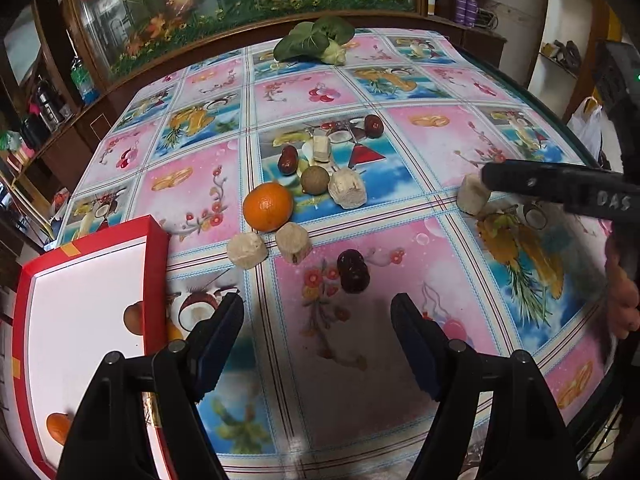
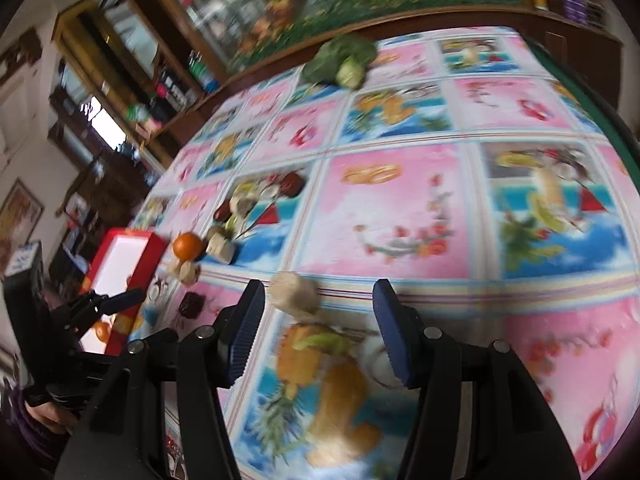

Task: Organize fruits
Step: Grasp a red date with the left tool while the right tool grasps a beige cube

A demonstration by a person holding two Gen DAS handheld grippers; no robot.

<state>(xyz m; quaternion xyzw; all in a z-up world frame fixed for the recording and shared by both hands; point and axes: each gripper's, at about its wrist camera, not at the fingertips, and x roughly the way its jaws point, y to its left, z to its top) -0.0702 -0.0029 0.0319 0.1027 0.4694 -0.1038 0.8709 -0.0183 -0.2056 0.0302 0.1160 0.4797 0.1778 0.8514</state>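
Observation:
My left gripper point(image 1: 318, 312) hangs open above the tablecloth, with a dark red fruit point(image 1: 353, 271) just beyond its tips. Farther on lie an orange point(image 1: 268, 207), a round green-brown fruit point(image 1: 314, 179), two more dark red fruits point(image 1: 287, 159) and several pale chunks point(image 1: 247, 251). My right gripper point(image 2: 320, 300) is open too. A pale chunk point(image 2: 294, 292) sits on the cloth between its fingertips, nearer the left finger point(image 2: 250, 320), and neither pad presses on it. From the left wrist view, that gripper point(image 1: 486, 184) reaches in from the right over the same chunk point(image 1: 473, 194).
A red box point(image 1: 158, 276) with a white inside stands at the left table edge and holds an orange point(image 1: 58, 428) and a brownish fruit point(image 1: 134, 318). A leafy green vegetable point(image 1: 316, 40) lies at the far edge. Shelves and a cabinet surround the table.

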